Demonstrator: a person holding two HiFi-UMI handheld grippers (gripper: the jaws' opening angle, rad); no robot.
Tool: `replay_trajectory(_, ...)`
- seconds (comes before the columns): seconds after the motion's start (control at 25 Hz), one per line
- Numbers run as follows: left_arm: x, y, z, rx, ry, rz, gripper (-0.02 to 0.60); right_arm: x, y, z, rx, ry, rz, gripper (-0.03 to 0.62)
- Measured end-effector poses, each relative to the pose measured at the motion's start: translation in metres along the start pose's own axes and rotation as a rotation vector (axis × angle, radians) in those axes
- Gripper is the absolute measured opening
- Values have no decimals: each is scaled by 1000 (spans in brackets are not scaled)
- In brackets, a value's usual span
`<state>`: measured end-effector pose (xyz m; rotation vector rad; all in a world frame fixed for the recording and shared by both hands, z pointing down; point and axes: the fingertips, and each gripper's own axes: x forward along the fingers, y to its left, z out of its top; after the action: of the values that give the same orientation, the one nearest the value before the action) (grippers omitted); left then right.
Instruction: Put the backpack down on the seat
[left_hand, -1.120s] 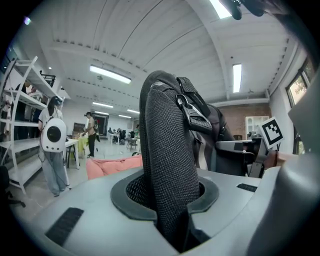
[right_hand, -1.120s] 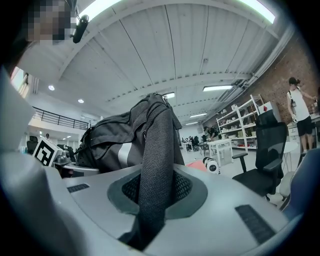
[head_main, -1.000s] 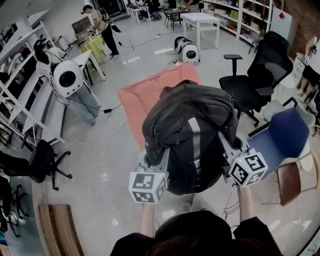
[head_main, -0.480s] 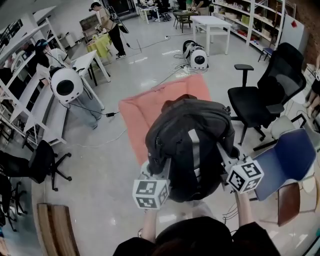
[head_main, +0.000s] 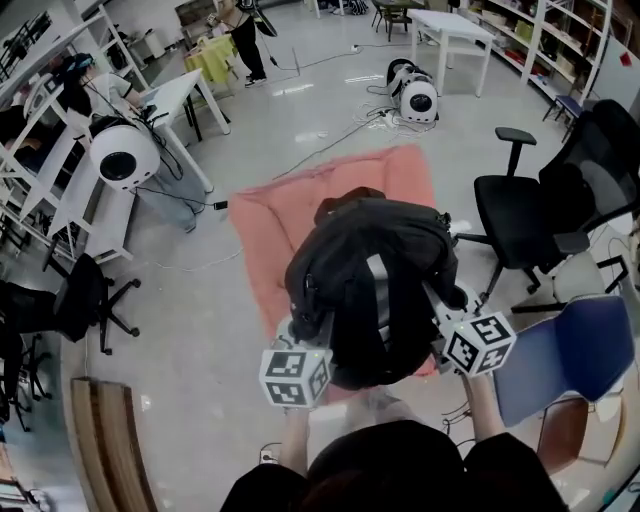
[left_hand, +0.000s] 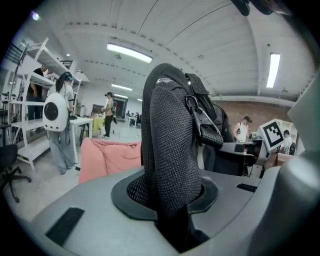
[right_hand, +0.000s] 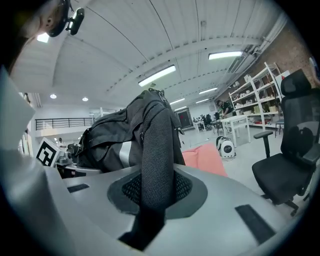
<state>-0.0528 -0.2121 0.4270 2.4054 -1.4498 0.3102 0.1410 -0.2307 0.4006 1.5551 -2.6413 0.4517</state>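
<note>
The dark backpack sits in the middle of the head view, held between both claws, its grey stripe facing up. It overlaps the near end of the pink seat, which lies on the floor and stretches toward the upper middle of the frame. Whether the bag's bottom touches the seat cannot be told. The left claw is clenched on a mesh shoulder strap. In the left gripper view the strap rises straight up out of the jaws at centre. The right claw is clenched on the second strap, with the bag's body just behind it at centre left. A black office chair stands at the right edge and a blue chair at lower right.
</note>
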Motion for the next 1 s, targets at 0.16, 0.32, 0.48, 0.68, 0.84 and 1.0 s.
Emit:
replay_trajectory(0.16, 29, 7, -15, -23, 48, 25, 114, 24, -24, -19, 24, 53, 25, 57)
replay_trajectory(0.32, 55, 20, -24, -39, 82, 34, 114, 48, -38, -30, 38, 84, 30, 57)
replay_trajectory(0.48, 79, 33, -36, -54, 111, 32, 113, 69, -51, -45, 55, 111, 19, 57)
replay_trajectory(0.68, 111, 45, -59, -74, 139, 10, 112, 93, -71, -69, 63, 130, -14, 57)
replay_trajectory(0.84, 139, 56, -75, -85, 156, -1, 112, 112, -87, -86, 64, 138, -36, 57)
replay_trajectory(1.0, 161, 69, -89, -98, 172, -6, 112, 131, -95, -101, 70, 155, -41, 57)
